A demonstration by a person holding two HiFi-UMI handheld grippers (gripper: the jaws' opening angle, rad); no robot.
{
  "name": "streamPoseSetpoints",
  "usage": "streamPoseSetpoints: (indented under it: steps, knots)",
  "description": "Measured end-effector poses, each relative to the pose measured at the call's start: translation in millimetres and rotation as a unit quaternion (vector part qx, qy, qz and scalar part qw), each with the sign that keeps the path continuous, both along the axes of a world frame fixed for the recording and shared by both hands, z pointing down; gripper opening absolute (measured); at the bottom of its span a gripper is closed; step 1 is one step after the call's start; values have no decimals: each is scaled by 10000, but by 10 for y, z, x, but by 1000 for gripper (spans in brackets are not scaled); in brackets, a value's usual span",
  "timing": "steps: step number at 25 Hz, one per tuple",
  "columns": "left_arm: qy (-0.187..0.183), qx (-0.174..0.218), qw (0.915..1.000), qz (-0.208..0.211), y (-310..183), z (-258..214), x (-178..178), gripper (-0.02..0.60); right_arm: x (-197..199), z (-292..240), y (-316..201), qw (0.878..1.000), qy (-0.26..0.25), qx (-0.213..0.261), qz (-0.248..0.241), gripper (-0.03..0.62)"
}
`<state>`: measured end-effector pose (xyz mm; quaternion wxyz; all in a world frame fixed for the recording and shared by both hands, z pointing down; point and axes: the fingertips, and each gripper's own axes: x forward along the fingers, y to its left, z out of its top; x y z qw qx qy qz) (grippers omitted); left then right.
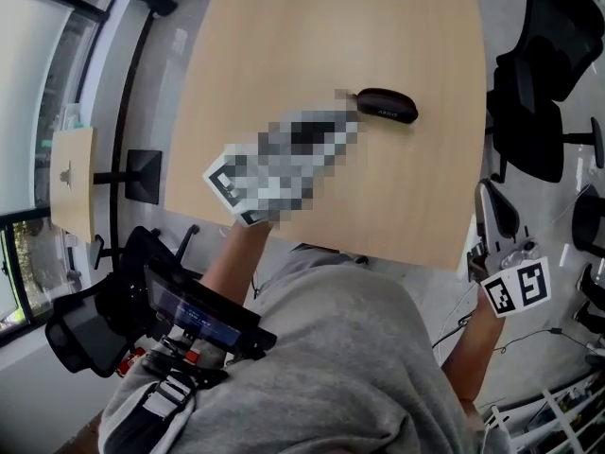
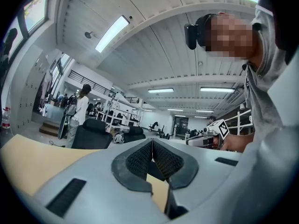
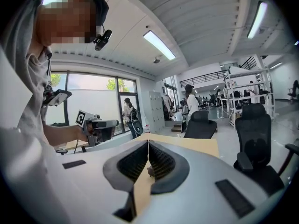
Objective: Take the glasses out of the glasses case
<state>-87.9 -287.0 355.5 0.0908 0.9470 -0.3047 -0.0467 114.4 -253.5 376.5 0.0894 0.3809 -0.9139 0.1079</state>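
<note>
A black glasses case (image 1: 386,104) lies closed on the light wooden table (image 1: 284,45), right of its middle. My left gripper (image 1: 342,113) reaches over the table, tips just left of the case, and a mosaic patch covers most of it. In the left gripper view the left gripper (image 2: 152,141) is shut, its tips touching, with a dark shape (image 2: 156,170) behind the gap. My right gripper (image 1: 488,197) hangs off the table's right edge, apart from the case. In its own view the right gripper (image 3: 148,143) is shut and holds nothing. No glasses are visible.
Black office chairs (image 1: 544,83) stand right of the table. A small side table (image 1: 71,178) and another chair (image 1: 85,329) are at the left. Each gripper shows in the other's view: the left gripper (image 3: 96,127), the right gripper (image 2: 208,139). People stand in the background.
</note>
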Motion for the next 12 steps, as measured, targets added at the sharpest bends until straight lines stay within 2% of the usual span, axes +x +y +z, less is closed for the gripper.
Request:
streamPoseSetpoints:
  steps: [8,12]
  knots:
    - [191,-226,9995,149,-419,281,-409,7,-492,141,-455,9994,256,-203,66,8]
    - [139,-344,9989,285,-612,477,-425,7,-610,209,-679,9991,284,-287,145,8]
